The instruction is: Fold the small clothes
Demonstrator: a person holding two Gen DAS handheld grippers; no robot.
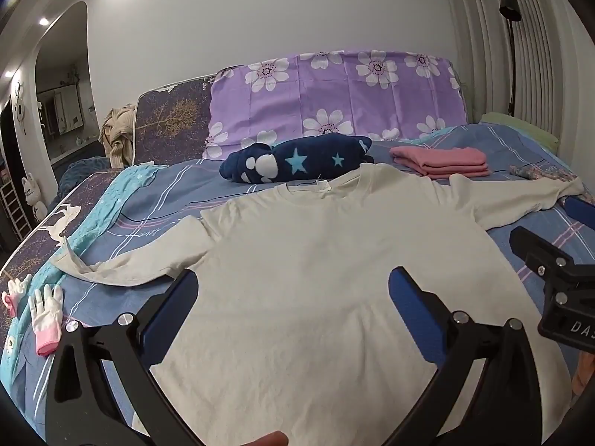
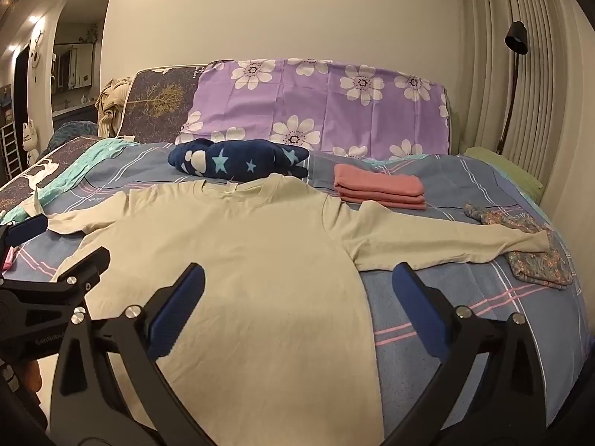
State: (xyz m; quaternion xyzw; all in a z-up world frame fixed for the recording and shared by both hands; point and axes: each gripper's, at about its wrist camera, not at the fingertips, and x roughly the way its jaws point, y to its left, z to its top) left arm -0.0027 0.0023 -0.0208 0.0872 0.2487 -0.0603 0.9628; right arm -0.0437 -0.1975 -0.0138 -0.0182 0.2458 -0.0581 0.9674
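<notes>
A cream long-sleeved shirt (image 1: 316, 260) lies flat on the bed, collar away from me, both sleeves spread out; it also shows in the right wrist view (image 2: 241, 260). My left gripper (image 1: 293, 290) is open and empty, hovering over the shirt's lower body. My right gripper (image 2: 297, 286) is open and empty, its jaws straddling the shirt's right side edge below the right sleeve (image 2: 427, 241). The right gripper's body shows at the right edge of the left view (image 1: 557, 278); the left gripper's body shows at the left edge of the right view (image 2: 48, 290).
A folded pink garment (image 1: 442, 161) lies behind the right sleeve, a navy star-patterned bundle (image 1: 297, 161) behind the collar. A floral cloth (image 2: 535, 256) lies under the right cuff. White-and-pink gloves (image 1: 44, 316) lie at the left. Purple flowered pillows (image 1: 334, 100) stand at the head.
</notes>
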